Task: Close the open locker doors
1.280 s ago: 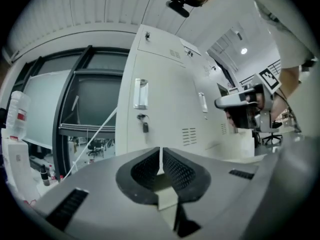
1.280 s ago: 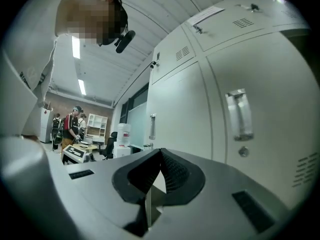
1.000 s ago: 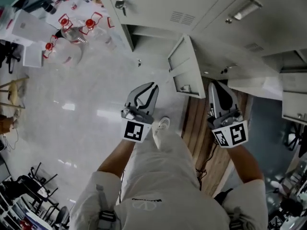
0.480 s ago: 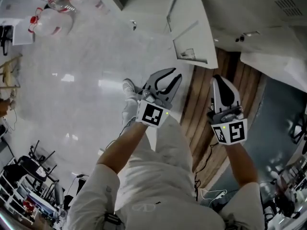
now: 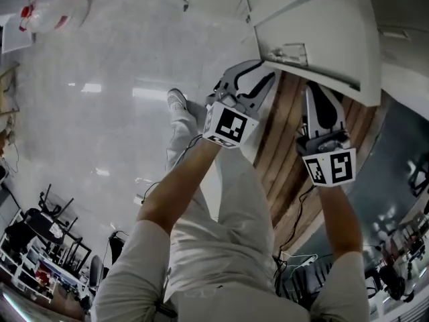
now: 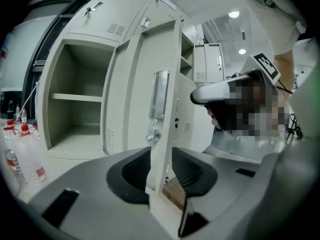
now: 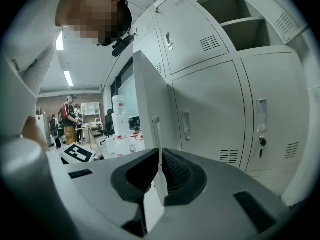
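An open grey locker door [image 5: 315, 32] juts out at the top of the head view. In the left gripper view its free edge [image 6: 162, 109], with handle and key lock, stands upright beside an open locker compartment [image 6: 75, 99]. My left gripper [image 5: 253, 72] is at the door's lower corner. Its jaws [image 6: 162, 171] have just been opening and now stand wide, with the door edge between them. My right gripper [image 5: 319, 91] sits under the door's bottom edge. Its jaws [image 7: 159, 176] have just been opening to a narrow slit, and the thin door edge [image 7: 156, 134] shows in it.
Closed lockers [image 7: 210, 114] fill the wall to the right, with an open upper locker [image 7: 250, 29] above them. A wooden floor strip [image 5: 281, 159] runs below the grippers. Red-capped water bottles [image 5: 47, 9] lie on the floor at far left. Chairs [image 5: 53, 247] and a bystander [image 7: 67, 119] are further off.
Both grippers have come down and in toward the open door's edge, which now looms larger. The left jaws have spread wide; the right jaws have parted slightly.
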Demonstrator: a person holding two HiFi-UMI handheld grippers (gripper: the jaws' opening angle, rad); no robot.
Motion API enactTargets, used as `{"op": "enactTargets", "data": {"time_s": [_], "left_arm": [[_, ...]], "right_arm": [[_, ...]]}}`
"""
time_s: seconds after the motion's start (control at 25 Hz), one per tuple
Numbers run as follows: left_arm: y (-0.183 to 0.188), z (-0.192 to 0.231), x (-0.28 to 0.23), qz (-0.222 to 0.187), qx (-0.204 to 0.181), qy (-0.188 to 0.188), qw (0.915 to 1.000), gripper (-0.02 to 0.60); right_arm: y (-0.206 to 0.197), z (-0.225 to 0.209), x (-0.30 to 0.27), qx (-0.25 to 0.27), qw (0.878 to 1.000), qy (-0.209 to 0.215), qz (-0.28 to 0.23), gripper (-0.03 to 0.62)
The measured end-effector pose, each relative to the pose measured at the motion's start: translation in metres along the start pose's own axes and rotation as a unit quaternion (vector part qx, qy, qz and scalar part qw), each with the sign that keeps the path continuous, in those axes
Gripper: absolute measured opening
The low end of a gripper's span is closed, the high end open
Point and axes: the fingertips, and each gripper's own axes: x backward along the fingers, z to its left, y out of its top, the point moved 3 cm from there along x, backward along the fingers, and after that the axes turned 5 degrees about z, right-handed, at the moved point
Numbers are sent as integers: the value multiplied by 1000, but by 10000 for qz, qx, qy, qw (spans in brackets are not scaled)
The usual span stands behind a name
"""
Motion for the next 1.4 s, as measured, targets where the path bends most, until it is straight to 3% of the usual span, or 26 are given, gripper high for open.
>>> {"op": "enactTargets", "data": {"time_s": [0.32, 0.48, 0.68, 0.96, 1.4], "left_arm": [[-9, -2, -34, 69, -164, -238, 9996, 120], [-3, -5, -37, 78, -273, -291, 9992, 78], [-1, -1, -25, 143, -176, -303, 9993, 77], [-18, 30, 13, 232, -240, -373, 9987, 80], [-24, 80, 59, 235, -328, -315, 9987, 84]], "right_arm": [[-14, -2, -7, -67, 9999, -135, 22, 32], [-13, 1, -7, 47, 9999, -113, 46, 32], [-9, 5, -7, 126, 9997, 143, 180, 55], [-31, 60, -50, 343, 9949, 807, 492, 116], [-21, 111, -120, 386, 9949, 868, 344, 150]]}}
